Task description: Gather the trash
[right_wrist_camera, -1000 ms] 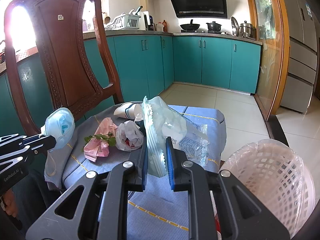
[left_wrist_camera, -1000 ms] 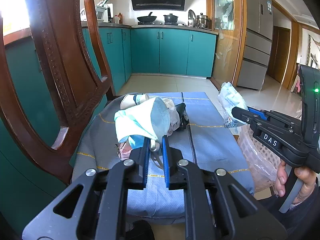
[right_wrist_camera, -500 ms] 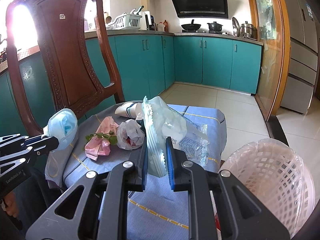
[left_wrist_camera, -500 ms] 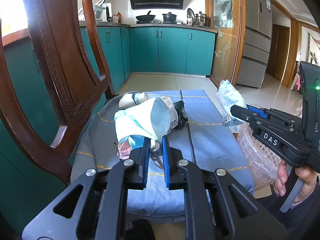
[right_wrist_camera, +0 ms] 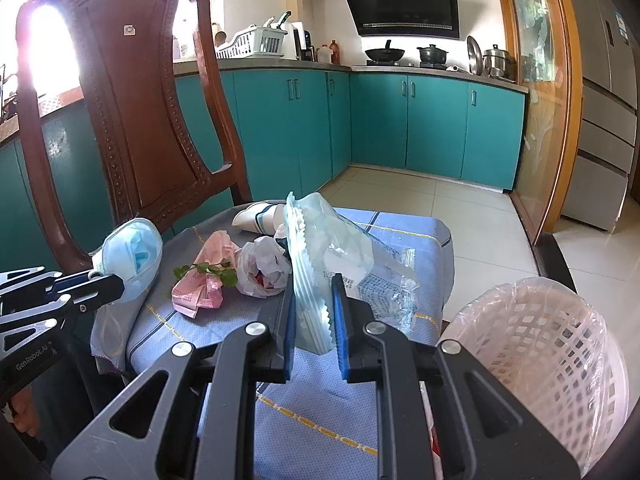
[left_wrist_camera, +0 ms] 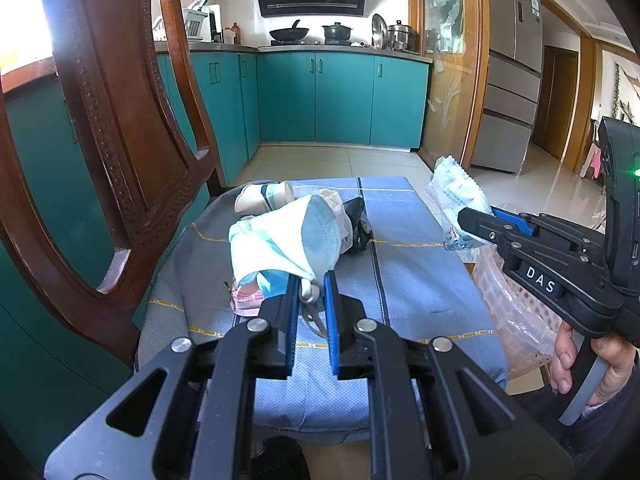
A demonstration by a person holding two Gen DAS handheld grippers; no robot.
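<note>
My left gripper is shut on a blue face mask and holds it above the blue seat cloth. My right gripper is shut on a clear plastic wrapper and holds it over the seat's right side. The left gripper also shows in the right wrist view, with the mask hanging from it. The right gripper shows in the left wrist view with the wrapper. On the cloth lie a pink wrapper with a green sprig, a white plastic bag and a crushed paper cup.
A white lattice waste basket lined with clear plastic stands at the right of the seat, below the right gripper. The carved wooden chair back rises at the left. Teal cabinets and tiled floor lie beyond.
Both grippers have drifted slightly with their loads; the mask and wrapper stay clamped. Nothing on the cloth has moved.
</note>
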